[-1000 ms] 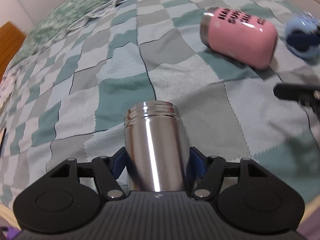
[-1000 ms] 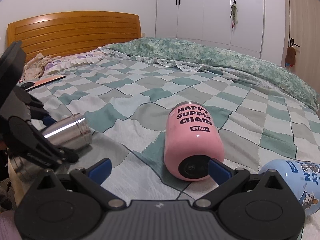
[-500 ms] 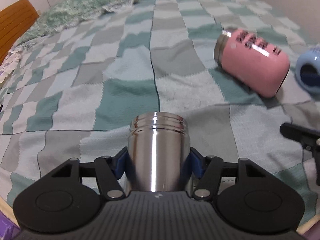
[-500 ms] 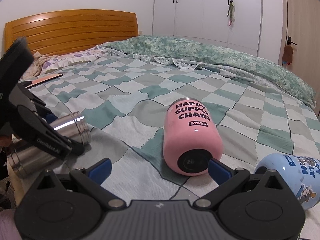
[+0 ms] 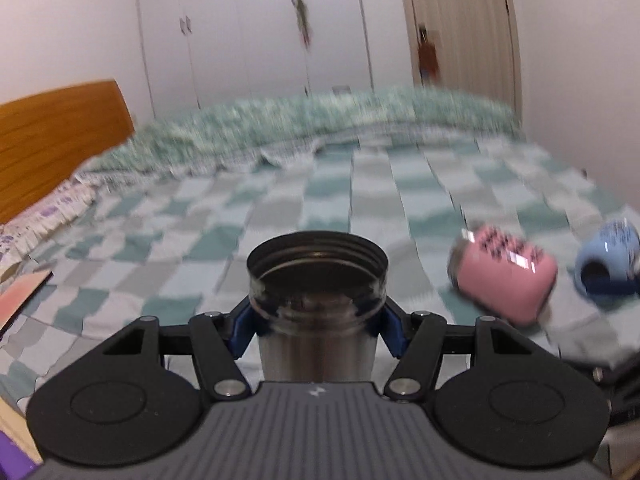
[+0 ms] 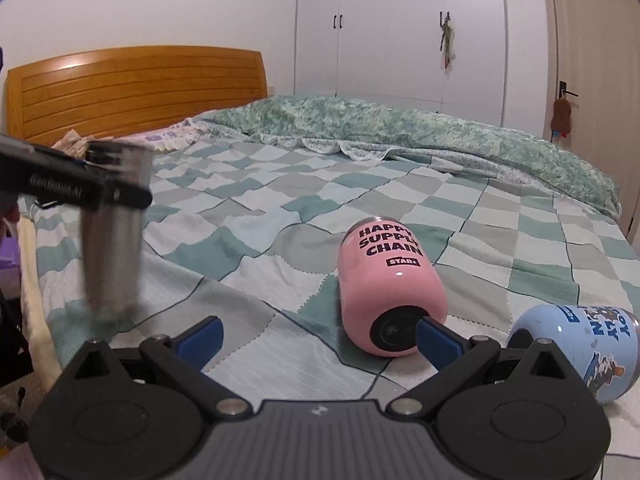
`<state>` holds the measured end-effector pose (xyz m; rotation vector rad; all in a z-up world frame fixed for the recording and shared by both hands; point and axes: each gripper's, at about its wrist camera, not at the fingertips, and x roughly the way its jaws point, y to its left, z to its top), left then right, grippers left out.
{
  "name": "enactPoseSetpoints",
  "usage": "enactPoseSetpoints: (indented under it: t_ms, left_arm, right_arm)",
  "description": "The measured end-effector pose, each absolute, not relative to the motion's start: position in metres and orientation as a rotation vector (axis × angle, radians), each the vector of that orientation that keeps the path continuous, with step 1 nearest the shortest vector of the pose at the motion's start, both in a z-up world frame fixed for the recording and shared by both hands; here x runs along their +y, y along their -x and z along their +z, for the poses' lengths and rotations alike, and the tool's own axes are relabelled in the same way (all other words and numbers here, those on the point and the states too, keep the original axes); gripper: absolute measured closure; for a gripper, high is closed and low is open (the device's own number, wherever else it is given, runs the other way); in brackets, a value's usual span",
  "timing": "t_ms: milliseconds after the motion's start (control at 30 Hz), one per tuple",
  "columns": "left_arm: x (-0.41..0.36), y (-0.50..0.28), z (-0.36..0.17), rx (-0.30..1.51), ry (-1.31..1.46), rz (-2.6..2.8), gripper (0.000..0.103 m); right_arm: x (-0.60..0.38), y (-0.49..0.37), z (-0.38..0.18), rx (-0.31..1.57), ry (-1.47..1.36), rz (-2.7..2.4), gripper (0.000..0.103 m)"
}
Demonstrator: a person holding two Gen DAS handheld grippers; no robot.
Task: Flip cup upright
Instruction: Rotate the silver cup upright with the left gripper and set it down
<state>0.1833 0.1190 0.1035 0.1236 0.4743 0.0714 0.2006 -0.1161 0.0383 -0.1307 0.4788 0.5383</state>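
My left gripper is shut on a steel cup just below its threaded open mouth. In the right wrist view the steel cup stands nearly upright, mouth up, its base at or just above the bedspread, with the left gripper clamped round its upper part. My right gripper is open and empty, low over the bed. A pink cup lies on its side just beyond the right gripper's right finger, base towards me. It also shows in the left wrist view.
A light blue cup lies on its side at the right, also in the left wrist view. The checked bedspread covers the bed. A wooden headboard and white wardrobes stand behind. The bed's near left edge drops off.
My left gripper has swung the steel cup from lying flat, mouth forward, to nearly upright with its mouth up. The left view now looks across the room. The right gripper has barely moved.
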Motion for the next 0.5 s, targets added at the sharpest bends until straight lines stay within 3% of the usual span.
enactPoseSetpoints:
  t_ms: [133,500]
  left_arm:
    - [0.126,-0.184,0.098,0.390,-0.091,0.103,0.040]
    - [0.136,-0.189,0.066,0.390,-0.038,0.079,0.040]
  right_arm:
    - [-0.115,-0.194,0.038,0.461,0.119,0.517,0.000]
    - [-0.113,-0.185,0.034,0.440,0.124,0.467,0.000]
